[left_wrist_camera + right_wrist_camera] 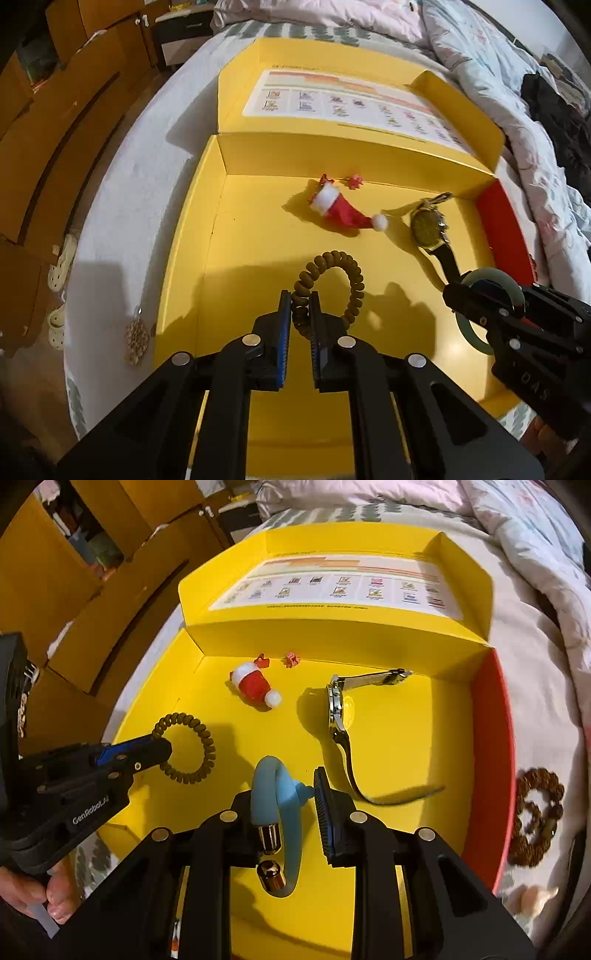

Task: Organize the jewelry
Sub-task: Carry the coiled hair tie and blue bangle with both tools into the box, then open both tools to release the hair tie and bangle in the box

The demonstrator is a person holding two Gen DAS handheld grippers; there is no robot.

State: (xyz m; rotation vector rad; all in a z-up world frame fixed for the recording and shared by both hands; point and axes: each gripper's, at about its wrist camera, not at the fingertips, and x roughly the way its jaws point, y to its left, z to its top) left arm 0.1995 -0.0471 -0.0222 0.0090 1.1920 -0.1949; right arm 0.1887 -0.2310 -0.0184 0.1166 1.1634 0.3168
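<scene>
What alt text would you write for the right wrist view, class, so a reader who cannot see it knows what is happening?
The right gripper holds a pale blue open bangle with gold end caps over a yellow box on a bed. At left, the left gripper grips a brown coil bracelet. A wristwatch and small Santa hat lie inside.

An open box (491,746) lay on the bed (535,686), its lid (332,635) folded back behind it. Inside, a Santa hat (256,688) sat near the back wall, a wristwatch (338,709) to its right, a coil bracelet (186,747) nearer at left. A beaded bracelet (535,816) lay outside, right of the box.
</scene>
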